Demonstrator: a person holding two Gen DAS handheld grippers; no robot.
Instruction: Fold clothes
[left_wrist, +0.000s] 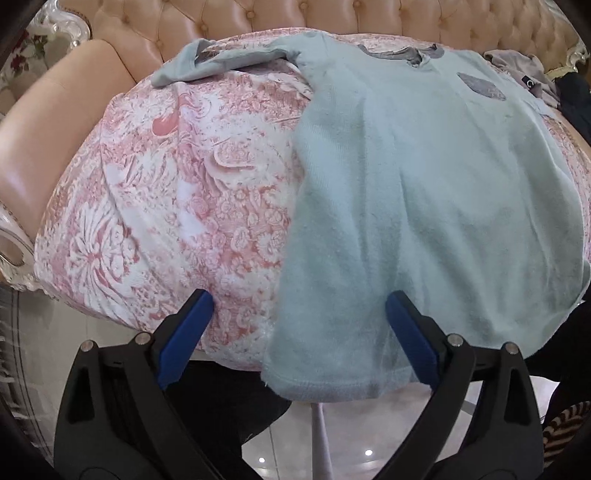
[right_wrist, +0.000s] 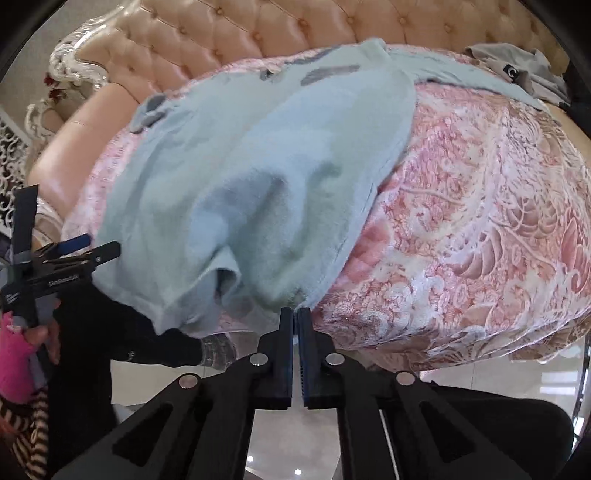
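Note:
A light blue shirt (left_wrist: 424, 184) with grey patches lies spread on a pink floral cover (left_wrist: 184, 184). One sleeve (left_wrist: 207, 62) stretches to the far left. My left gripper (left_wrist: 300, 308) is open at the near edge, and the shirt's hem corner (left_wrist: 317, 369) hangs between its blue pads (left_wrist: 199, 314) without being pinched. In the right wrist view the shirt (right_wrist: 258, 166) bulges up near its hem. My right gripper (right_wrist: 294, 317) is shut, with the hem's right corner at its tips. The left gripper (right_wrist: 88, 245) shows at the far left of that view.
A tufted peach sofa back (left_wrist: 295, 14) runs behind the cover (right_wrist: 480, 221). A grey garment (right_wrist: 517, 62) and something black (left_wrist: 576, 99) lie at the back right. A hand in a pink glove (right_wrist: 14, 350) holds the left tool. Shiny tiled floor (right_wrist: 295, 443) lies below.

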